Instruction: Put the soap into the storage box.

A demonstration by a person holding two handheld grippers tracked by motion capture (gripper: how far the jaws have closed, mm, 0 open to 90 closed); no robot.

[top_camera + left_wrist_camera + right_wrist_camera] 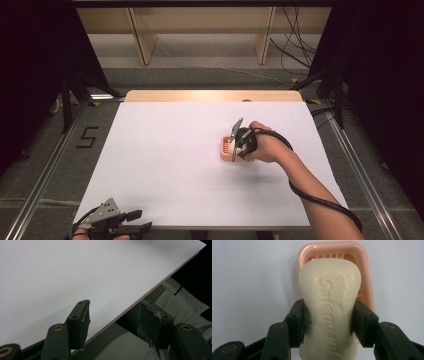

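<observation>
The right hand-held gripper [328, 322] holds a cream bar of soap [329, 302] across its width, 1 black jaw pressed to each long side, with the embossed word "Safeguard" running along the bar's top face. In the right gripper view the soap hangs directly over a pink soap dish [367, 277], whose ribbed floor peeks out only past the far end of the bar; the near part of the dish lies hidden under the soap and the jaws, and the bar's near end is cut off by the bottom edge. Whether the soap touches the dish or hangs just above it cannot be told. In the high view the right hand-held gripper [239, 145] sits right of the middle of the white counter [165, 165], tilted over the soap dish [226, 148], and the hand and the gripper's body cover the soap itself. The black cable loops from the gripper back along the forearm. The left hand-held gripper [136, 222] rests at the near left corner of the counter, partly cut off by the bottom edge of the high view. In the left gripper view its 2 jaws stand wide apart with nothing between them, 1 over the counter [75, 270], the other past its edge, above grey cloth [180, 307] that is blurred and hard to identify.
</observation>
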